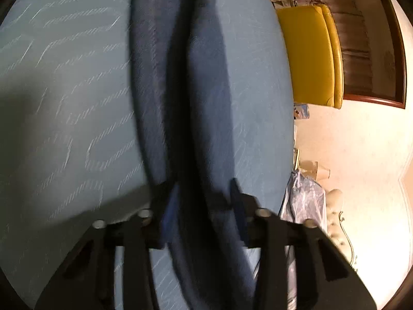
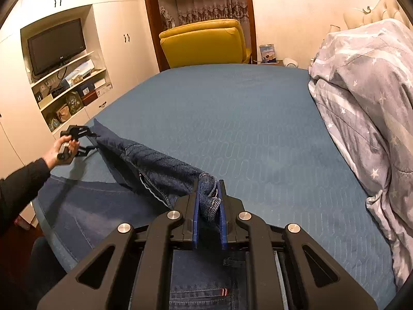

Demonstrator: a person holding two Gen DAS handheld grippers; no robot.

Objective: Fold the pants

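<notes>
Across the blue bed point(image 2: 245, 118), the pants point(image 2: 160, 165) stretch as a raised ridge of dark denim from the left gripper point(image 2: 89, 140) at about nine o'clock in the right wrist view to the right gripper point(image 2: 209, 193) at six o'clock, while more denim, showing stitching and a small red tab, lies flat on the bed beneath the right gripper. Right gripper: jaws narrow, blue pads pinching a bunched, frayed denim edge, probably a hem or corner, so that this end stays anchored above the bed. Left gripper: held in the person's hand point(image 2: 63, 147) with a dark sleeve point(image 2: 23, 180) behind it; in the left wrist view its pads point(image 1: 170, 211) flank a thick double fold of the pants that fills the gap, and since that view is blurred, firm pressing cannot be confirmed, though the narrow gap suggests a grip. Holding two ends apart and aloft keeps the fabric taut, which likely serves to align the layers before they are laid down as a fold. At two to four o'clock a grey starred duvet point(image 2: 361, 108) is heaped aside, leaving the bed's middle as working surface. At twelve o'clock stands a yellow armchair point(image 2: 204, 44), well apart from the work.
</notes>
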